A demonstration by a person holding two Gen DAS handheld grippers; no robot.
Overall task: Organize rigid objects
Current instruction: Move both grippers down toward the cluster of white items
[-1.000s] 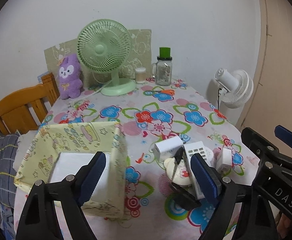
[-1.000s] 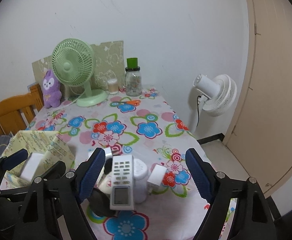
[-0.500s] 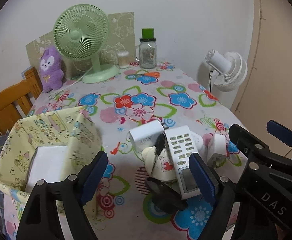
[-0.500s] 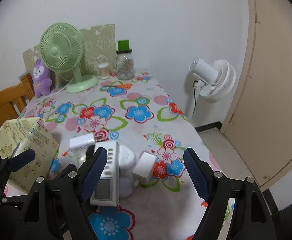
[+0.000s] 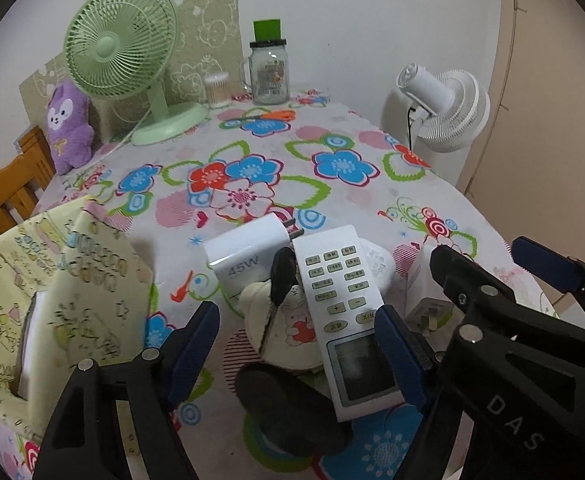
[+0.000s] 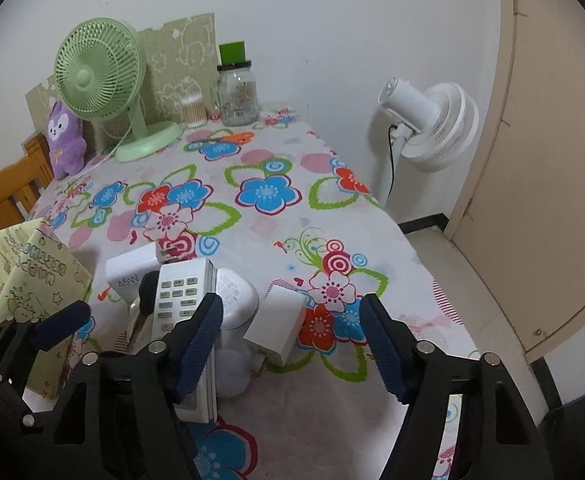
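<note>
Both grippers tilt steeply down over the near end of the flowered counter [image 5: 344, 200]. The yellow fabric bin [image 5: 52, 288] stands left of the white remote [image 5: 344, 312], its near side cut off by the frame. The left gripper [image 5: 296, 344] is spread, jaws just closing, around the remote's screen end without pressing it. Right of the remote, the right gripper [image 6: 292, 344], also spread and closing, frames a white plug adapter [image 6: 278, 326]. A black key [image 5: 282, 280] lies against the remote; the dark object below it is unclear.
</note>
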